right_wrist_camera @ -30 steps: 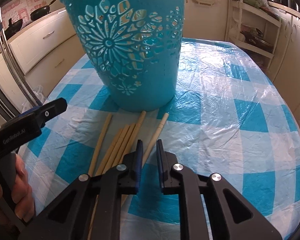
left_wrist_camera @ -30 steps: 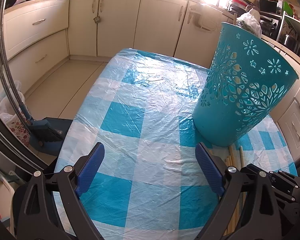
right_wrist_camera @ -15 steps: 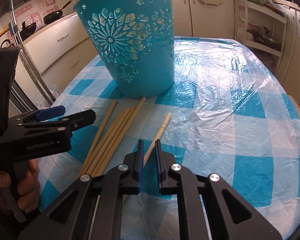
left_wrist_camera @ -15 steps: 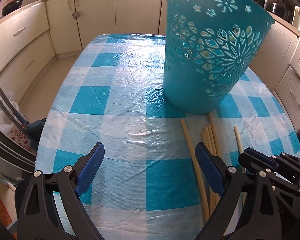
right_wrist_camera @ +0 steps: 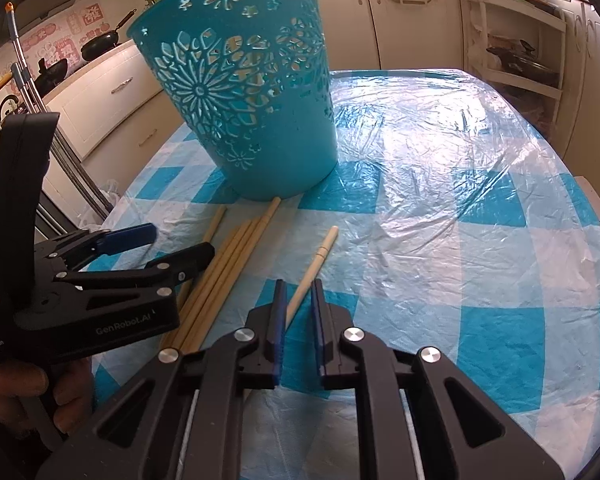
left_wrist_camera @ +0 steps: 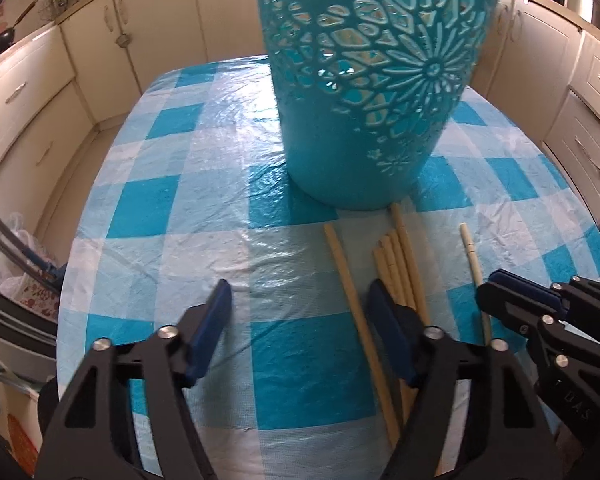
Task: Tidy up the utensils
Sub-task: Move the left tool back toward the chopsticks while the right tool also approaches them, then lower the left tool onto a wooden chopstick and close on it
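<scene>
A teal cut-out basket stands upright on the blue-checked tablecloth. Several bamboo chopsticks lie in front of it, with one lone stick to their left and a pale chopstick to their right. My left gripper hovers low over the lone stick, jaws closing. The stick lies in the gap near the right finger, untouched. My right gripper is shut to a narrow slit above the pale chopstick, gripping nothing.
Cream kitchen cabinets ring the table. A person's hand grips the left tool. Pans sit on the counter at the left, and an open shelf rack stands at the back right. The table's edge drops off at the left.
The left gripper swung right, from bare cloth to the chopsticks in front of the basket, and its jaws narrowed. The right gripper stayed shut over the pale chopstick and shifted only slightly.
</scene>
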`<action>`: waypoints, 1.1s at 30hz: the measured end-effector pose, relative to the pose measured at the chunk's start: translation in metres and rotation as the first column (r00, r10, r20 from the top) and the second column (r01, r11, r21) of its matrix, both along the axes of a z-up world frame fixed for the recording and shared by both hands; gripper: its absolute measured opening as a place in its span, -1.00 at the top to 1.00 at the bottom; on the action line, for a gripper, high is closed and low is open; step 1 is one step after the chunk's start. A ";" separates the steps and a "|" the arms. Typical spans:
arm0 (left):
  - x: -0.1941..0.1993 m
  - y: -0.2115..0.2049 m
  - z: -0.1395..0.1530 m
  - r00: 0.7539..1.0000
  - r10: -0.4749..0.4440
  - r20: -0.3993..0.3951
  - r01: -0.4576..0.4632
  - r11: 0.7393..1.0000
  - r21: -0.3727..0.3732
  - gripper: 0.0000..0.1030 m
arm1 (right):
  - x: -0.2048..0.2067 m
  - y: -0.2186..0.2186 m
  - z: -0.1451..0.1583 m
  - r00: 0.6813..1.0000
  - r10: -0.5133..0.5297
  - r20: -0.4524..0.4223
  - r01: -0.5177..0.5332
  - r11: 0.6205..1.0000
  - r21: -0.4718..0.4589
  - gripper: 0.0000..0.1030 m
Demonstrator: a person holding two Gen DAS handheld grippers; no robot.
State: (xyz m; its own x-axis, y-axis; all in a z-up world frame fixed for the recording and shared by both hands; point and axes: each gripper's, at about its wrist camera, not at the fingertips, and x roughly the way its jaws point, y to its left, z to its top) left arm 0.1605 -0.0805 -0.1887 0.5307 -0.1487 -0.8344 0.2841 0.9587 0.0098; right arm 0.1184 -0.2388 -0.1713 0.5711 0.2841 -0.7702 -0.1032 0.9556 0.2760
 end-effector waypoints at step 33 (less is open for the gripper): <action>0.005 -0.008 0.002 0.998 -0.059 -0.010 0.059 0.998 -0.010 0.12 | 0.015 0.024 0.001 0.999 0.053 -0.010 -0.054 0.992 -0.117 0.81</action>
State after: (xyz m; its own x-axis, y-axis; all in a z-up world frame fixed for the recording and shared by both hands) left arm 0.1653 -0.0885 -0.1872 0.5125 -0.1876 -0.8380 0.3403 0.9403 -0.0024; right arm 0.1336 -0.2152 -0.1702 0.5521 0.2216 -0.8038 -0.1534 0.9746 0.1633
